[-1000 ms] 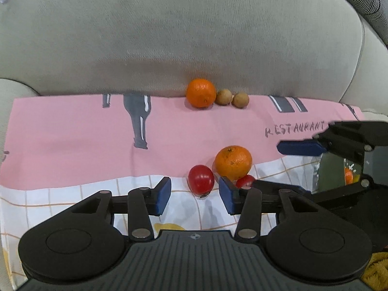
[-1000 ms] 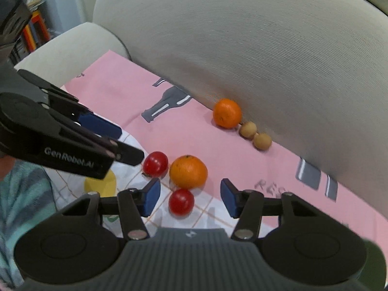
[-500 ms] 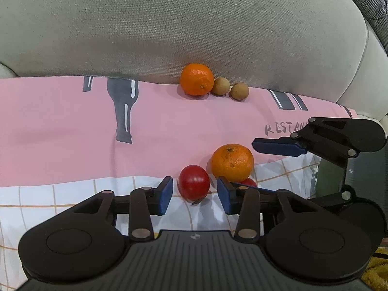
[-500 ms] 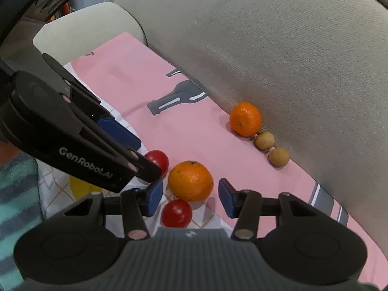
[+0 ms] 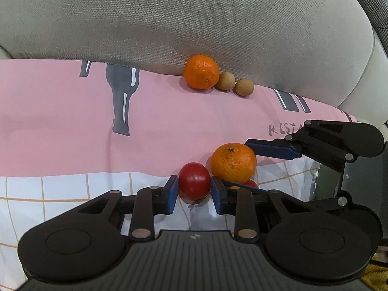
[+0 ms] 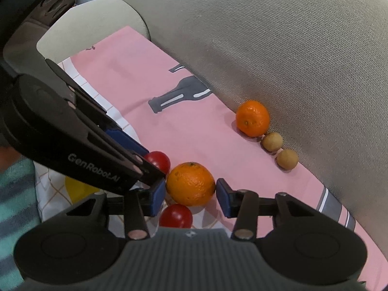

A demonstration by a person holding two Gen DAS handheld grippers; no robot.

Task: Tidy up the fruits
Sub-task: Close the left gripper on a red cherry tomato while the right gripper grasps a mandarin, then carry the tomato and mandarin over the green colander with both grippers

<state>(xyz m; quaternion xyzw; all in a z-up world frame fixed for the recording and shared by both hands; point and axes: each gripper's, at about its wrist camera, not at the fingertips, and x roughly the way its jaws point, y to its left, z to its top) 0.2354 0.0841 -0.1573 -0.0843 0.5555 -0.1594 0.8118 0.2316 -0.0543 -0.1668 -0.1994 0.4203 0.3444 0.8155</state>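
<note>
Red tomato [image 5: 194, 184] on the checked cloth [image 5: 72, 189] clamped between left gripper [image 5: 194, 195] jaws, just closed; right gripper [image 6: 190, 198] jaws closing around, apparently not yet pressing, the near orange [image 6: 190, 183], likely for sorting by kind.

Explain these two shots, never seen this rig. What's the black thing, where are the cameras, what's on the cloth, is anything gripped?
No robot arm: a person holds a two-finger gripper in each hand, and a fisheye camera on each looks along its blue-padded fingers. In the left wrist view, the left gripper has just closed on a red tomato. In the right wrist view, the right gripper has been closing around the near orange; its left pad touches, the right shows a sliver of gap. On the pink cloth also lie a second tomato, a far orange and two small brown fruits by the sofa back.
</note>
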